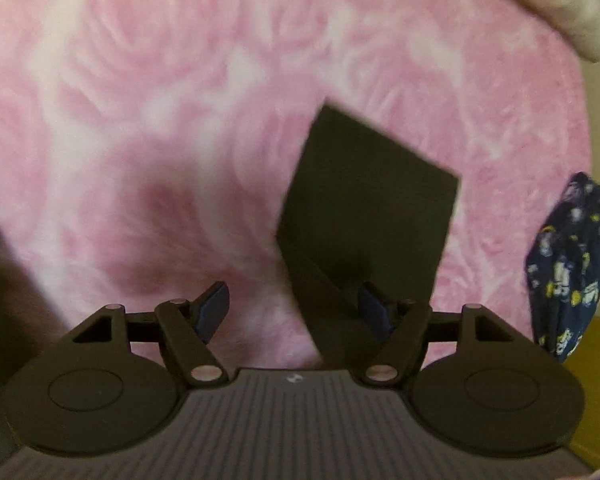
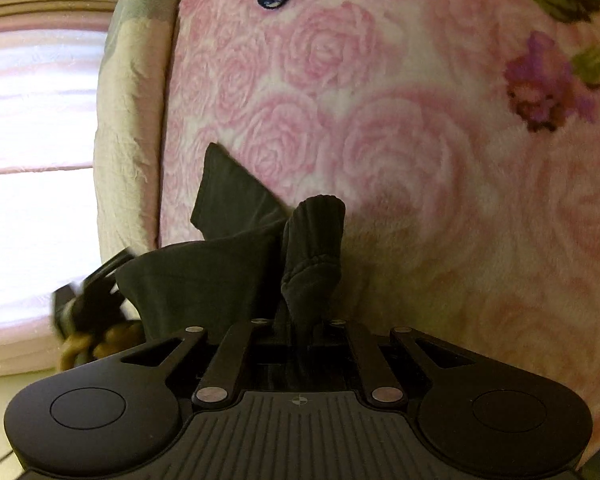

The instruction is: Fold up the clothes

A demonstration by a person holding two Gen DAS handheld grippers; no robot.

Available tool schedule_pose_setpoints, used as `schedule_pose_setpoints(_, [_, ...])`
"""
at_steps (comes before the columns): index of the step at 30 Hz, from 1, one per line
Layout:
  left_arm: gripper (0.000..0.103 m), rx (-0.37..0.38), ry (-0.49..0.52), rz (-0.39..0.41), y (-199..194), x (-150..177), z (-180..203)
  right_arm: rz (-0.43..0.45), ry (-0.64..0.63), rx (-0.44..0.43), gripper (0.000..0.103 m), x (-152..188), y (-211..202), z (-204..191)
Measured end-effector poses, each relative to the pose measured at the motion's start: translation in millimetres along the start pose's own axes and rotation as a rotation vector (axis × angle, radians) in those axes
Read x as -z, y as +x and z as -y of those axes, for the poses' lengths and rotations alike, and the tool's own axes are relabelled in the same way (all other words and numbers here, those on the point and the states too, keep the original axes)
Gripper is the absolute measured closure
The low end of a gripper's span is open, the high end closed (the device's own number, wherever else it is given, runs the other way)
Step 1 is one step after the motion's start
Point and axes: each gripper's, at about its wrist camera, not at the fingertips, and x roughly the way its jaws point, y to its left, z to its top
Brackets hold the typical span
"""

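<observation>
While my right hand-held gripper [image 2: 306, 320] clamps the dark garment [image 2: 220, 264] and my left hand-held gripper [image 1: 296, 308] hangs apart, folding looks barely begun.

Left wrist view looks steeply down, close over the pink blanket [image 1: 180, 120]. Right wrist view looks lower across it toward the window [image 2: 32, 160]. Both share blanket and dark garment [image 1: 364, 200].

Pink rose-patterned blanket [image 2: 380, 140] on bed, bright curtained window [image 2: 32, 140] at left
</observation>
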Motion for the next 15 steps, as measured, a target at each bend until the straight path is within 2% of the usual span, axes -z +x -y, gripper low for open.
schedule_pose_setpoints(1, [0.050, 0.038, -0.011, -0.021, 7, 0, 0, 0.006, 0.007, -0.002, 0.100, 1, 2, 1])
schedule_pose_setpoints(2, [0.077, 0.079, -0.022, -0.042, 14, 1, 0, 0.009, 0.016, -0.004, 0.100, 1, 3, 2])
schedule_pose_setpoints(3, [0.094, 0.135, -0.040, -0.056, 15, 2, -1, 0.011, 0.025, -0.006, 0.100, 1, 3, 3])
schedule_pose_setpoints(6, [0.099, 0.304, -0.027, 0.025, -19, 7, 0, 0.013, 0.027, -0.019, 0.100, 0, 1, 0])
schedule_pose_setpoints(8, [0.100, 0.437, 0.016, 0.127, -69, 11, -2, 0.028, 0.017, -0.045, 0.100, 1, -4, -7])
schedule_pose_setpoints(11, [0.100, 0.595, 0.101, 0.333, -173, 16, -21, 0.058, 0.027, -0.120, 0.100, 1, -11, -24])
schedule_pose_setpoints(13, [0.100, 0.639, 0.171, 0.491, -251, 22, -44, 0.085, 0.026, -0.182, 0.100, -1, -17, -45])
schedule_pose_setpoints(15, [0.100, 0.636, 0.219, 0.657, -329, 41, -81, 0.130, 0.001, -0.254, 0.100, -4, -23, -73])
